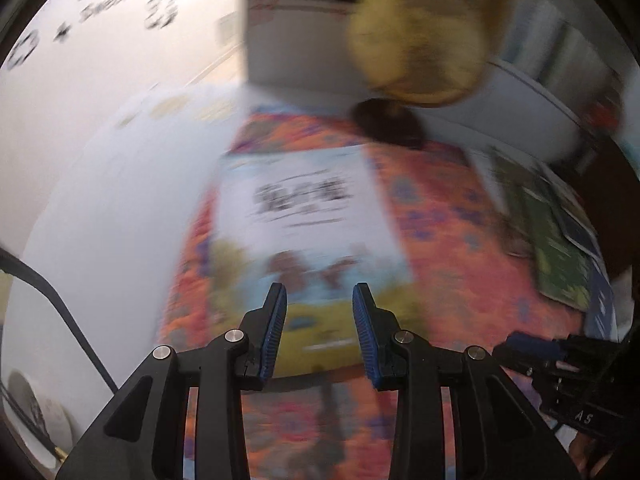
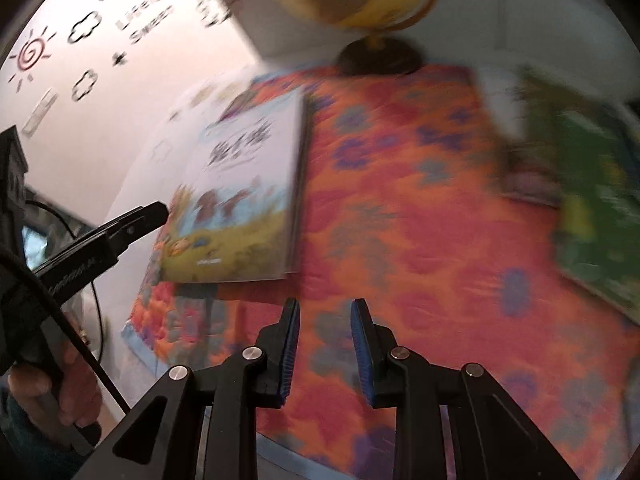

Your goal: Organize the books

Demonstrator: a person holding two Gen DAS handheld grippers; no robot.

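Observation:
A picture book [image 1: 304, 216] with a pale cover and a yellow-green bottom lies flat on an orange flowered mat [image 1: 452, 248]. My left gripper [image 1: 320, 296] hangs over the book's near edge, open, with nothing between its blue pads. In the right wrist view the same book [image 2: 248, 200] lies ahead to the left. My right gripper [image 2: 324, 308] is open over the bare mat [image 2: 400, 200], just short of the book's near corner. The left gripper [image 2: 156, 214] reaches in beside the book's left edge. A green book [image 2: 592, 208] lies at the mat's right side, also visible in the left wrist view [image 1: 560, 240].
A yellow globe [image 1: 416, 40] on a dark base [image 2: 380, 56] stands at the mat's far edge. The mat lies on a white table [image 1: 100, 220] against a wall with drawings. A hand [image 2: 60, 392] holds the left gripper's handle, and a black cable [image 1: 52, 292] trails at left.

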